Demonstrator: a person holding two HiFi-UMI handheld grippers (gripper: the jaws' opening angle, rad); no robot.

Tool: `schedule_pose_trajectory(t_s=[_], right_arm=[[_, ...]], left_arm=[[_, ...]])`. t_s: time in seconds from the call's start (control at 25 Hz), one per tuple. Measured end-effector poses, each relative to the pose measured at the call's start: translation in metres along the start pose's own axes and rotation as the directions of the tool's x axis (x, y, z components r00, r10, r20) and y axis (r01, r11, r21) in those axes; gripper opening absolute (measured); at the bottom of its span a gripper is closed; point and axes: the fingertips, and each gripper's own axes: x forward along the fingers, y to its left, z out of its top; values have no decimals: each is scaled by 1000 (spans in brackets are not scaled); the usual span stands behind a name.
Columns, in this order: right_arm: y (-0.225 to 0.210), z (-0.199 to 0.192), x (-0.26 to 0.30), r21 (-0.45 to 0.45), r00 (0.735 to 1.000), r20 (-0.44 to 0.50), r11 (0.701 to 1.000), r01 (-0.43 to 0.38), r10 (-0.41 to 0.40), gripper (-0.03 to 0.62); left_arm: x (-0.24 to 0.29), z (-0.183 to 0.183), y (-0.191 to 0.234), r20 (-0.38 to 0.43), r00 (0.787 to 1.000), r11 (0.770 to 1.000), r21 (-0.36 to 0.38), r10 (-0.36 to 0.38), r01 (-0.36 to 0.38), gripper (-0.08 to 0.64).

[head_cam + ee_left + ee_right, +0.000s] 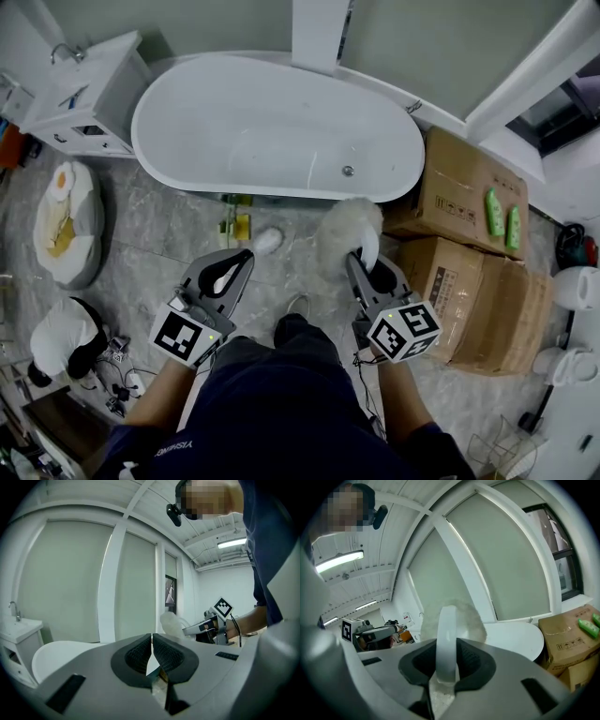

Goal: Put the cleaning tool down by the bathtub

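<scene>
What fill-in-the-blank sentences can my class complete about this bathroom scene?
The right claw grips the fluffy cleaning tool by its ____.
The left claw holds ____.
On the cardboard box lie two ____ bottles.
The bathtub is ____ in colour.
Missing words: handle, nothing, green, white.

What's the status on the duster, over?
Left gripper shut, empty. Right gripper shut on duster handle, fluffy head close to the bathtub. Cardboard boxes close on its right, small clutter on floor at its left.
</scene>
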Motion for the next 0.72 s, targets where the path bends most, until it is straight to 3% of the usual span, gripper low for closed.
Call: schedule_pose_trajectory(t_s=[0.32,0.72], right_arm=[[-43,-13,31,2,998,-54,1000,-20,20,87],[-76,-79,82,15,987,-160,1000,28,-25,87]], left_arm=[[32,-21,18,-73,996,999,5,45,-45,37],[63,-96,44,-170,985,1000,-17,-6,3,37]])
